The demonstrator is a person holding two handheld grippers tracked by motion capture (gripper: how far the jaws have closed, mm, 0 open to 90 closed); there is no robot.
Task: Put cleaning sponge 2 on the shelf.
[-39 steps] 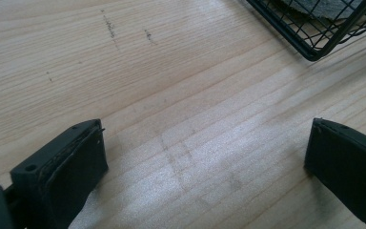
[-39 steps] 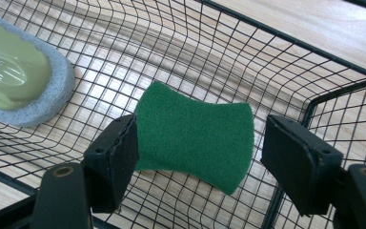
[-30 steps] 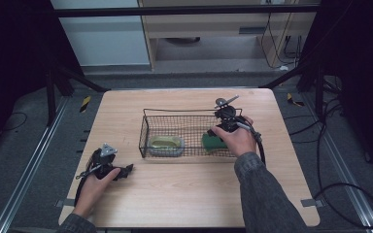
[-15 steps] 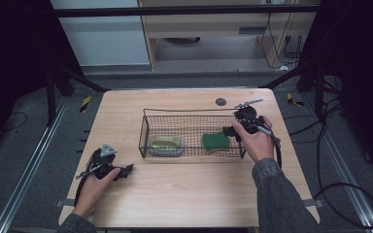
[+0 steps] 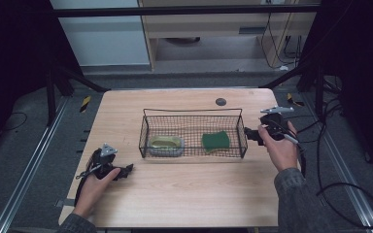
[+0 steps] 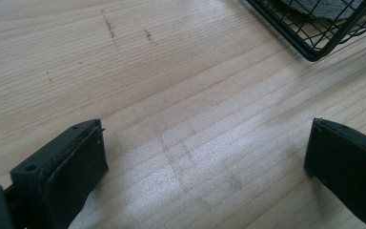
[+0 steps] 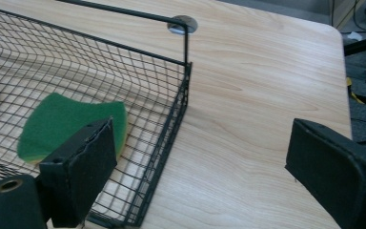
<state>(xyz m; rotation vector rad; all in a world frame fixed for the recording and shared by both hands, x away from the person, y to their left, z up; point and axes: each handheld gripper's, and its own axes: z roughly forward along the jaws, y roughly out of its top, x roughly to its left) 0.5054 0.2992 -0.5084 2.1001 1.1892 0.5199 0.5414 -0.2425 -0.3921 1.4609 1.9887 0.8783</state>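
Observation:
A black wire basket point(image 5: 193, 115) stands in the middle of the wooden table. Inside it lie a green sponge point(image 5: 215, 141) at the right and a grey-green oval tin point(image 5: 165, 144) at the left. My right gripper point(image 5: 250, 135) is open just outside the basket's right end, with nothing between its jaws. In the right gripper view the sponge point(image 7: 69, 121) lies behind the basket's end wall point(image 7: 169, 124), past the left jaw. My left gripper point(image 5: 124, 171) rests open on the table near the front left, empty, with the basket's corner point(image 6: 314, 36) ahead of it.
A small dark round grommet point(image 5: 220, 102) is set in the table behind the basket, also seen as a disc point(image 7: 182, 24) in the right gripper view. Cables trail off the table's right side. Bare wood point(image 5: 189, 194) stretches along the front.
My right gripper has let go of the green sponge inside the basket and pulled back to the right, out past the basket's end. The left gripper has stayed put.

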